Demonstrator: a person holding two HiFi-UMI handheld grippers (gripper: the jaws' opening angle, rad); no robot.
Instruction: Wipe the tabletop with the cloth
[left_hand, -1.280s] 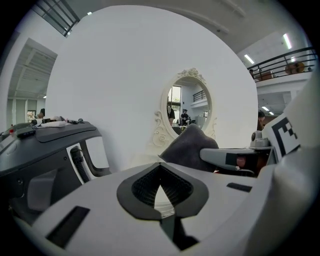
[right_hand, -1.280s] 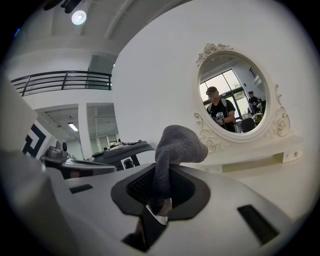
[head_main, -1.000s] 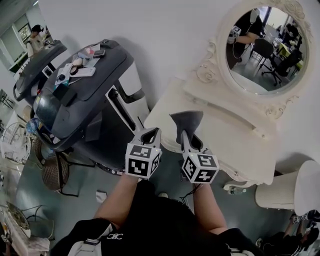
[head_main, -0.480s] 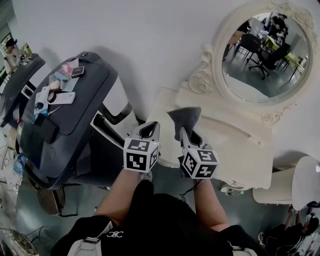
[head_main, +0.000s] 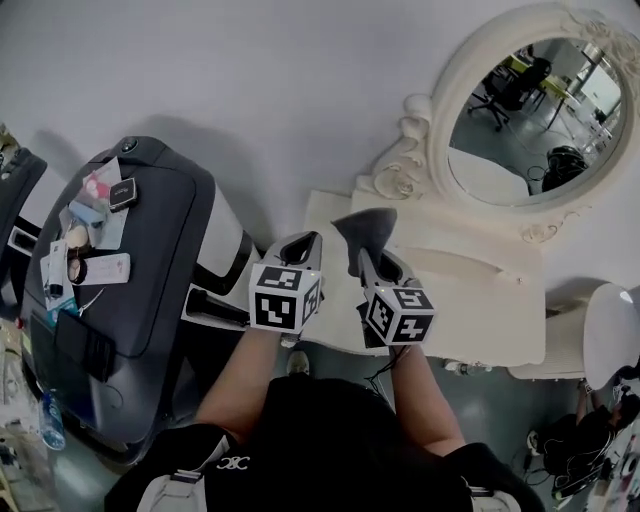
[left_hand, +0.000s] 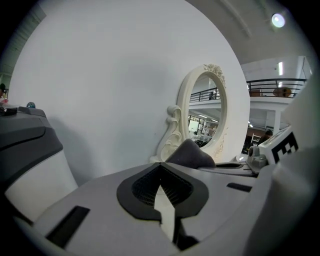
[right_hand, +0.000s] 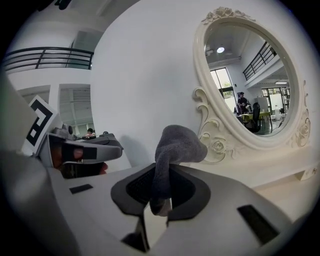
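Head view, left to right. At the far left stands a large dark grey machine (head_main: 150, 260). No vessel shows there, but its flat top carries loose small items (head_main: 90, 235): cards, papers and a small black box. A strip of floor (head_main: 250, 345) separates this machine from the left edge of the desk (head_main: 470, 300).

The left gripper (head_main: 303, 243) hangs over the desk's front left corner. Its jaws are together, with nothing between them. Just beside it, over the left end of the desk, the right gripper (head_main: 362, 254) has its jaws clamped on the grey cloth (head_main: 368, 226). The cloth rises out of the jaws and folds over at its top. Whether it touches the desk top cannot be told.

The desk is cream-white. Along its back edge sits a raised ledge (head_main: 470, 245) bearing an oval mirror (head_main: 530, 110) in a carved frame, set against the white wall (head_main: 250, 80). From the grippers rightward the desk top lies bare as far as its right edge, and this is the widest open run. The front edge is free along its whole length, where the person stands. Beyond the right edge, apart from the desk, is a round white top (head_main: 612, 335).
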